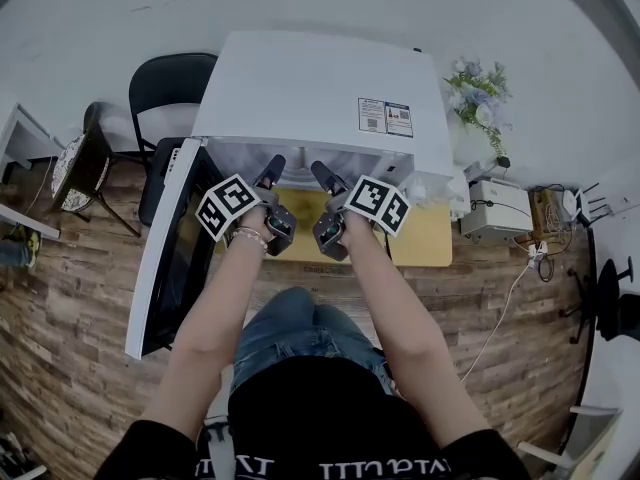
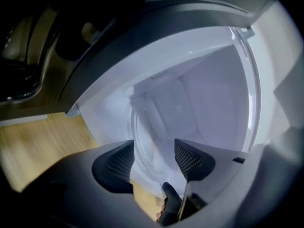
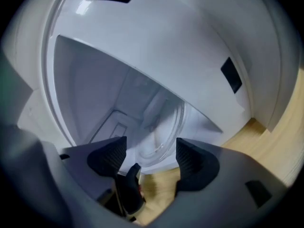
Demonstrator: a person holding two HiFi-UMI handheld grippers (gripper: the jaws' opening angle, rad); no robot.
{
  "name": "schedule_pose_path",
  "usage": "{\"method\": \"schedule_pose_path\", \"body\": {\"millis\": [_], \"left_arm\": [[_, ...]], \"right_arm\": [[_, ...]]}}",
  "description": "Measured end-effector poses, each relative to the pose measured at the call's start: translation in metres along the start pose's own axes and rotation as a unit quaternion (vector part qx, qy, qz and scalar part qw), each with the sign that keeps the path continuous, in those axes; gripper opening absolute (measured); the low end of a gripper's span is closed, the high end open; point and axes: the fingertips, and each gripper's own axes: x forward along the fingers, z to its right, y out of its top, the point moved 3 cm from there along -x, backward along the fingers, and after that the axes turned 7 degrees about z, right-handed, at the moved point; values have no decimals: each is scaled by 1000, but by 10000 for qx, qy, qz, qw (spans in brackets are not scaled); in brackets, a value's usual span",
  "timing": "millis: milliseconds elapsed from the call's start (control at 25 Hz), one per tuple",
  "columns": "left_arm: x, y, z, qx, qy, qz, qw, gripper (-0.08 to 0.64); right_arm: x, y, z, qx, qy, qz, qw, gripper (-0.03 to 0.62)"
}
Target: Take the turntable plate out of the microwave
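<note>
**Turntable removal: reach-in stage, plate not yet gripped**

- Microwave [image 1: 310, 78]: white, standing on a wooden table [image 1: 435, 243]. Its door [image 1: 165, 258] is swung wide open at the microwave's left side.
- Turntable plate [image 2: 148, 127]: clear glass, lying flat on the floor of the microwave's cavity, with its near rim toward the opening. It also shows in the right gripper view [image 3: 164, 129].
- Left gripper [image 2: 152, 156]: at the left half of the microwave's mouth. The jaws stand wide apart with nothing held, and the plate's rim shows beyond the gap. I cannot tell whether it touches.
- Right gripper [image 3: 146, 156]: at the right half of the microwave's mouth, beside the left one. Its jaws are also wide apart and empty, aimed at the plate's near edge.
- Step in hand (judged): approach, with both tools lined up on the plate and no grasp made.
- Next move calls for (judged): going deeper into the microwave, getting a jaw under the glass rim on each side, closing gently, lifting the plate level and drawing it out through the opening. Smooth glass may slip.
</note>
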Motion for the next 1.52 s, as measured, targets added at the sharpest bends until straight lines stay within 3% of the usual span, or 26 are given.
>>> {"method": "schedule_pose_path", "body": {"millis": [80,200,320,400,600,840,1240,1520], "left_arm": [[0,-2,-2,-220,-66,-13,9997,235],[-2,-5,-1,-82,-203,-81,9997,232],[-2,-5,-1,-121,-273,-35,9995,230],[-2,-5,-1,-193,-325,-31,9993,230],[-5,-15,1,-374,-355,-225,9984,230],[0,-15,5,-880,-53,56,9961,261],[-1,-13,9,-1044,-624,155,9925,268],[-2,-8,23,-868,-1060,82,9905,267]], "right_arm": [[1,-1,-1,380,61,45,9993,336],[2,0,0,832,59,187,9963,321],[2,2,7,1440,11,365,9889,230],[1,3,12,1704,71,467,9842,212],[3,2,10,1611,152,406,9860,216],[1,0,9,1444,258,289,9888,213],[3,-6,5,1507,338,89,9880,209],[16,-11,-2,1614,393,36,9861,196]]}}
